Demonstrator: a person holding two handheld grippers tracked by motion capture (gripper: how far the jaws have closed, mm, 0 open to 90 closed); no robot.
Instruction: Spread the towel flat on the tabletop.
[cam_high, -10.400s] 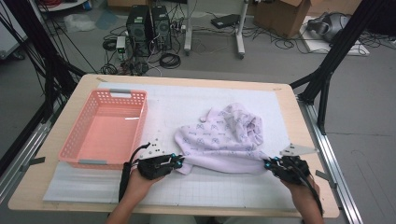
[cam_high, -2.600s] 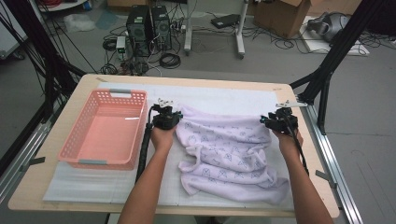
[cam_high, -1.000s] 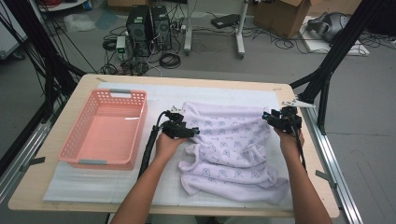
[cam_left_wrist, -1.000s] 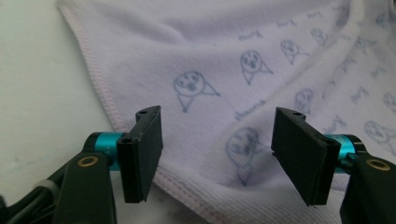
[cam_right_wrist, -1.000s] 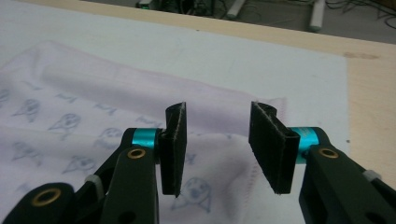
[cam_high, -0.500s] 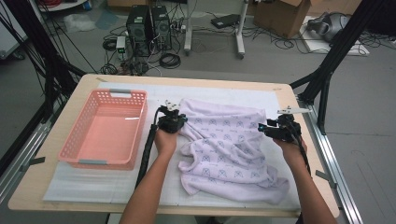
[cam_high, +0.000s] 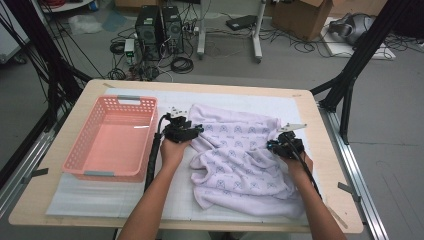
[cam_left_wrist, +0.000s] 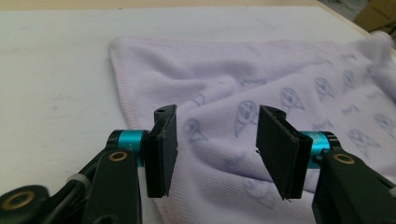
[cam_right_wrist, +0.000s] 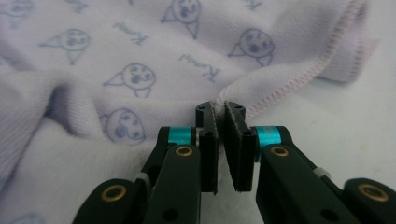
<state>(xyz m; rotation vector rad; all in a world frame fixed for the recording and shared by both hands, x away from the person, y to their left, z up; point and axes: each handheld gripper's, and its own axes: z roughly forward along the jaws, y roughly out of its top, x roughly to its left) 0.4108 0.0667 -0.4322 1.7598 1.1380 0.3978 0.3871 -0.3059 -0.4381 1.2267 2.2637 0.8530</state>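
A lilac printed towel (cam_high: 240, 160) lies rumpled mid-table, the right gripper (cam_right_wrist: 219, 116) clenched on its hem at 3 o'clock, the left gripper (cam_left_wrist: 212, 135) parted and empty at 10 o'clock, probably over the edge, needing a deeper bite before pulling taut.

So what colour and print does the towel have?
The towel is pale lilac with small blue-grey cartoon faces and script, pink-stitched hem; clearest in the right gripper view.
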